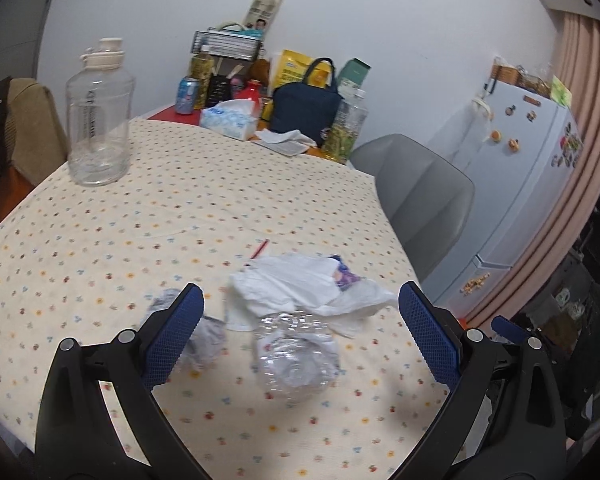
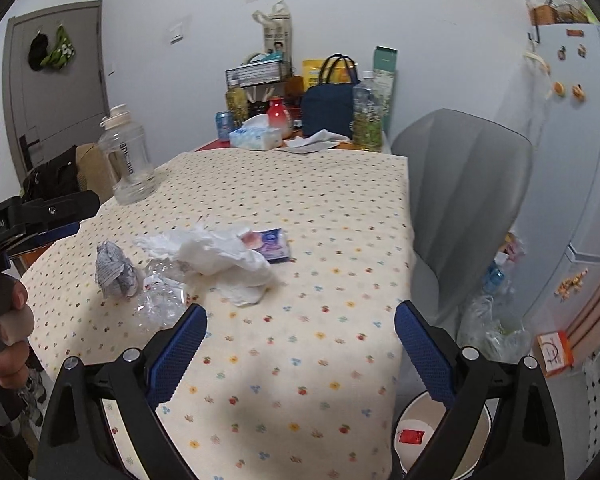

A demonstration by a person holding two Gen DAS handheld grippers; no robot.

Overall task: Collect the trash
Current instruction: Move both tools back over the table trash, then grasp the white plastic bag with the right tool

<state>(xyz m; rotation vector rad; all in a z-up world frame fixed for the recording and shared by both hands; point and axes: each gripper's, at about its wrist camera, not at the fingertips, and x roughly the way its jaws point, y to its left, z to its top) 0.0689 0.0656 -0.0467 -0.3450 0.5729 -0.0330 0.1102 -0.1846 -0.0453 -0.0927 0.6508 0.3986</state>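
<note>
We hold both grippers over the near edge of the table (image 2: 340, 208), jaws spread wide apart, nothing between them. The left gripper (image 1: 300, 320) points at the trash near the middle: a crushed clear bottle (image 1: 296, 356), a crumpled paper ball (image 1: 208, 340), a white plastic bag (image 1: 300, 284) and a purple wrapper (image 1: 346, 276). The right gripper (image 2: 300, 332) hangs nearer the right edge, above a paper bin (image 2: 416, 432) on the floor beside it.

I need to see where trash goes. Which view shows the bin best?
The right wrist view: the bin sits on the floor beside the table, open, with a red scrap inside, partly behind a finger. The left wrist view doesn't show it.
</note>
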